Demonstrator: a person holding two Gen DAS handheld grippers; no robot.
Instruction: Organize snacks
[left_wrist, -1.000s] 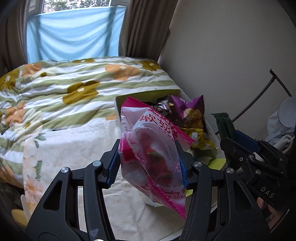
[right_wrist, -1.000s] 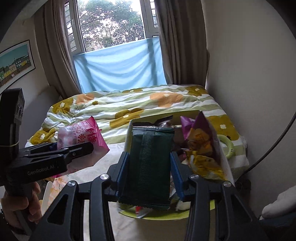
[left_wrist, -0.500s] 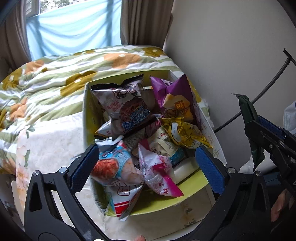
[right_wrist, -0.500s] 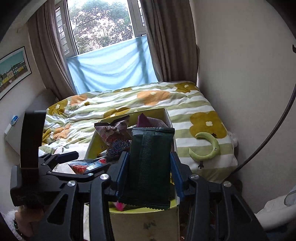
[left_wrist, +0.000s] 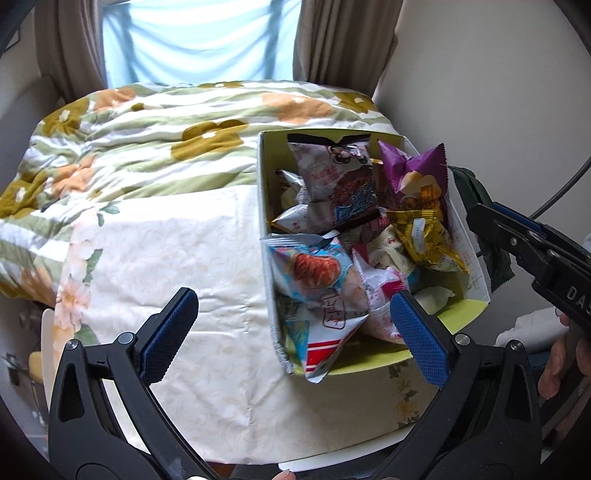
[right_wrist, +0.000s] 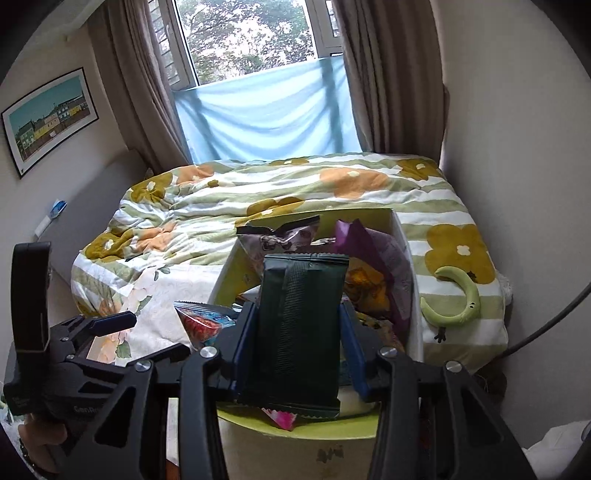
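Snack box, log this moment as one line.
left gripper: open, empty | right gripper: shut on dark green packet | snack box: full

I see a yellow-green box (left_wrist: 468, 308), a dark green ribbed packet (right_wrist: 300, 334), a purple packet (left_wrist: 413, 175), a gold one (left_wrist: 421, 236), blue tool pads (left_wrist: 168, 334), and a green-striped quilt (left_wrist: 147, 147) with ochre and orange flowers

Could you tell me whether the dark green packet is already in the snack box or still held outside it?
Still held: the right gripper has its jaws shut on the dark green packet, above the near end of the snack box.
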